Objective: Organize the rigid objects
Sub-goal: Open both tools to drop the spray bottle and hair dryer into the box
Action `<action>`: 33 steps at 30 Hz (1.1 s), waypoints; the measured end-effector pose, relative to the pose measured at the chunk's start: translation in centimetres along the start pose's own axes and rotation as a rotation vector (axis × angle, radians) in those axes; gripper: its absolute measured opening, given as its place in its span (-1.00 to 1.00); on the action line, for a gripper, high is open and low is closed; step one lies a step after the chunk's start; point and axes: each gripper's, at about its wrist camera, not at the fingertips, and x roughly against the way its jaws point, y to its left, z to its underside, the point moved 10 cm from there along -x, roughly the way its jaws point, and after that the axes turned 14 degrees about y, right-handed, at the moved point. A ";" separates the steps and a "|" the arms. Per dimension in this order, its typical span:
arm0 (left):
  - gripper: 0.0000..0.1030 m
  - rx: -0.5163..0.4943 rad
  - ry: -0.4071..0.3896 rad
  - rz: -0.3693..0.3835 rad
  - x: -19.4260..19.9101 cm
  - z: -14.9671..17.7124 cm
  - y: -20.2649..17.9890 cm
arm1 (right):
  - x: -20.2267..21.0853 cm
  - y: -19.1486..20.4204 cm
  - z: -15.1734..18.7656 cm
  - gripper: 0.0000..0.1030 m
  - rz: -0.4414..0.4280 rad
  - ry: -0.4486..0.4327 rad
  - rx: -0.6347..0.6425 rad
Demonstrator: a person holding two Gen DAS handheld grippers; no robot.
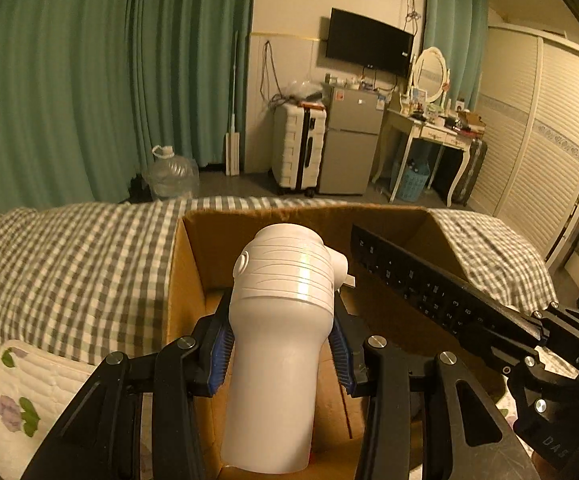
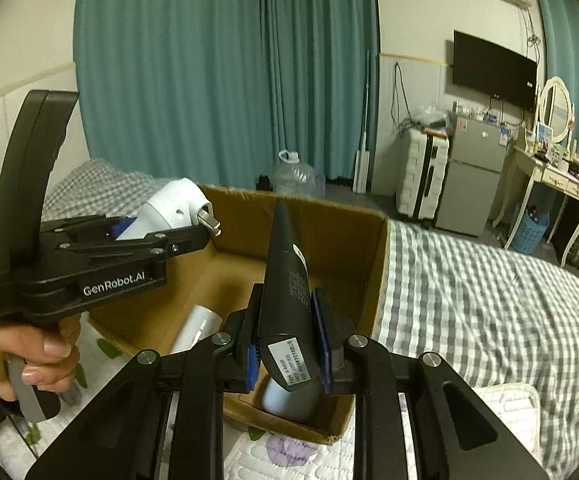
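Over a cardboard box (image 2: 373, 264) on a checked bed: left gripper (image 1: 281, 344) clamped on a white handheld appliance (image 1: 285, 280), possibly a hair dryer; right gripper (image 2: 285, 344) closed around a black remote control (image 1: 429, 280), angled above the box's right side. Best lowered slowly into free floor space, clear of white cylinders (image 2: 195, 328) already inside, then released.
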 end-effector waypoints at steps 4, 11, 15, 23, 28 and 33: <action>-0.17 0.003 0.034 0.018 -1.6 0.3 -0.3 | -1.9 -0.7 0.3 -0.59 0.008 0.029 -0.005; -0.13 0.005 0.060 0.019 -2.2 -0.3 -0.5 | -4.3 -1.4 0.7 -0.58 0.029 0.072 0.005; -0.04 0.013 0.074 0.006 -2.2 -0.4 -0.3 | -4.3 -1.4 1.1 -0.57 0.062 0.073 0.003; 0.05 0.050 0.044 0.014 0.6 -1.0 0.4 | -0.9 -1.1 0.4 -0.21 0.114 0.007 0.005; 0.05 0.074 -0.017 0.020 4.7 -1.9 0.9 | 2.6 -0.6 -0.6 -0.21 0.121 -0.054 0.002; 0.05 0.067 -0.078 -0.003 9.6 -2.7 0.8 | 7.3 0.4 -1.6 -0.20 0.128 -0.122 0.004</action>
